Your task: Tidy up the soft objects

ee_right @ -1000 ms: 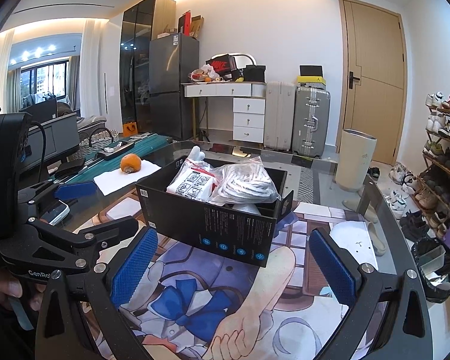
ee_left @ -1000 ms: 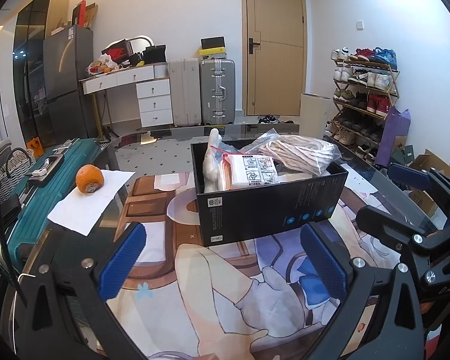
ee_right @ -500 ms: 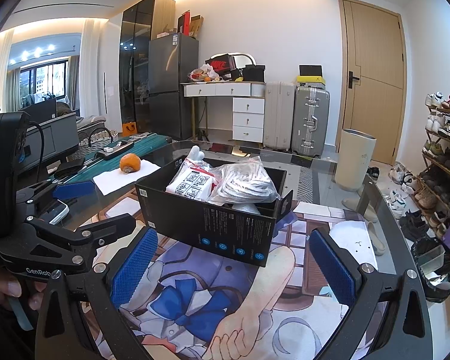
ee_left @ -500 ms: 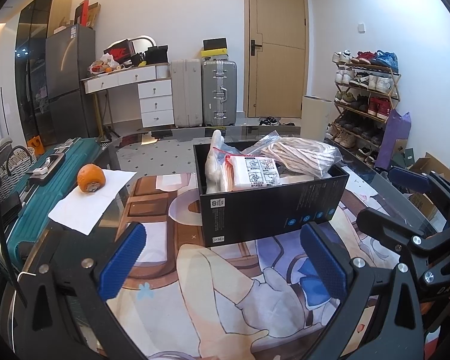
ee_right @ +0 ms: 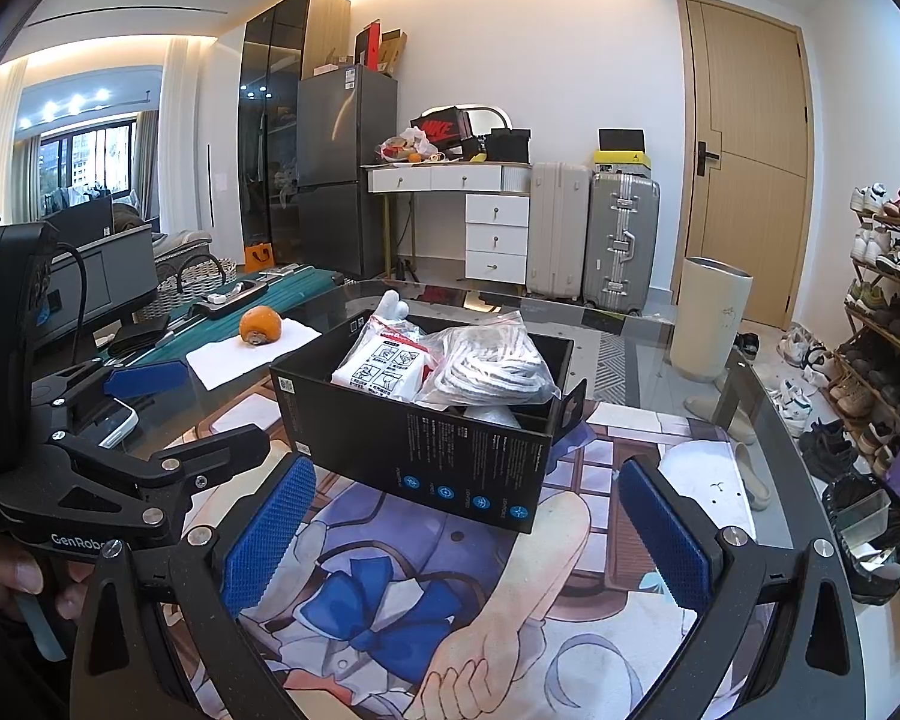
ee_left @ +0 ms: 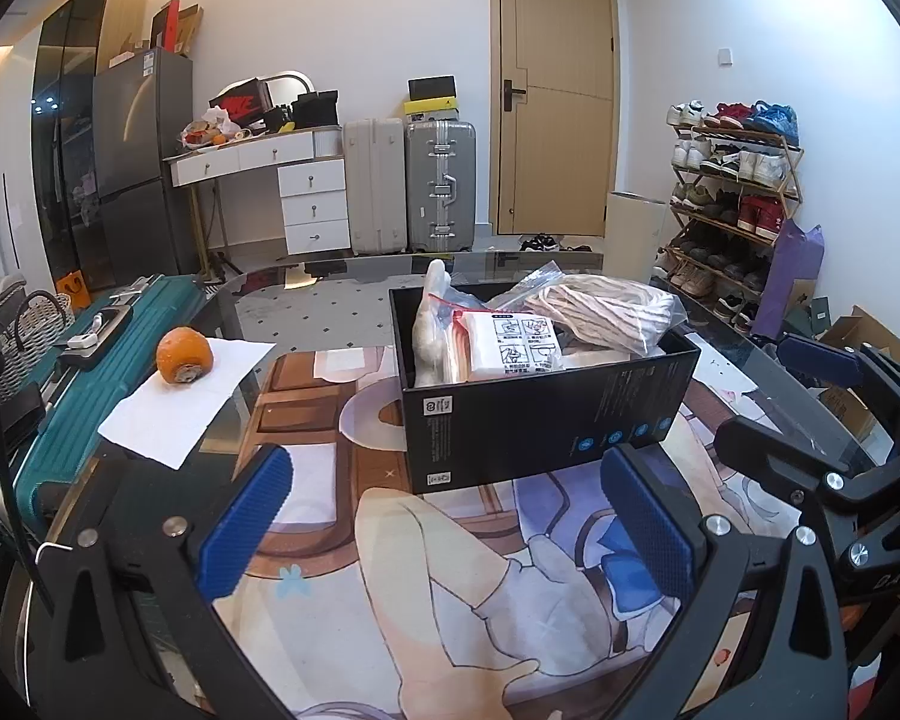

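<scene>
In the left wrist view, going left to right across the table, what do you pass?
Teal suitcase → orange fruit on white paper → black box of bagged soft items → right gripper.

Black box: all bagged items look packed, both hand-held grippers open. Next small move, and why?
Probably ease both back and stop. The black box already holds the printed pack and the bagged cord, nothing soft lies loose on the mat, and the left hand-held gripper and right hand-held gripper are open and empty.
</scene>
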The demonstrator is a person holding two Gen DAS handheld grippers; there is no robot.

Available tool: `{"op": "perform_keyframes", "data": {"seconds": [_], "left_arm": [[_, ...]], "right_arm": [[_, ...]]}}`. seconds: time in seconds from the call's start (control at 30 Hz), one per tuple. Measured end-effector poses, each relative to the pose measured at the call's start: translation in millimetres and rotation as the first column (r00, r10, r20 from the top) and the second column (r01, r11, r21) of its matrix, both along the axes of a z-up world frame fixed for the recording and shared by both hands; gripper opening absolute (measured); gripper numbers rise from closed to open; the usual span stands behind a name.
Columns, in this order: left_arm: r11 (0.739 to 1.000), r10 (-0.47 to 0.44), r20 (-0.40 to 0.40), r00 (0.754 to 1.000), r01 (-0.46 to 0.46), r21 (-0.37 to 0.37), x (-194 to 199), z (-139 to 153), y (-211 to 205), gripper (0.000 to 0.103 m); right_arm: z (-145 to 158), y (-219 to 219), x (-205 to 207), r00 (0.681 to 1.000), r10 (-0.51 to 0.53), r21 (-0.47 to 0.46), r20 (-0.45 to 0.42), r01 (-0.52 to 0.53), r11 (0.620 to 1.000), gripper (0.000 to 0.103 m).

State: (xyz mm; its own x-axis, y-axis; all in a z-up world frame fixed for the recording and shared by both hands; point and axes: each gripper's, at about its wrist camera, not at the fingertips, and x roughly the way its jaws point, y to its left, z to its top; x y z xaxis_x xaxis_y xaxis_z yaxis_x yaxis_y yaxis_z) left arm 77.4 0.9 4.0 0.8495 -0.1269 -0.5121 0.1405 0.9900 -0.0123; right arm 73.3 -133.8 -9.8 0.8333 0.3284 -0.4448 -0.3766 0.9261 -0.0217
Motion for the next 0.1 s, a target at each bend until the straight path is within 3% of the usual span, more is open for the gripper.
{"op": "perform_keyframes", "data": {"seconds": [0.1], "left_arm": [[1.0, 0.005, 0.0, 1.0, -0.005, -0.001, 0.2, 0.2, 1.0, 0.103]], "right_arm": [[-0.2, 0.2, 0.3, 1.0, -0.001, 0.0, 0.001, 0.001, 1.0, 0.103]]}}
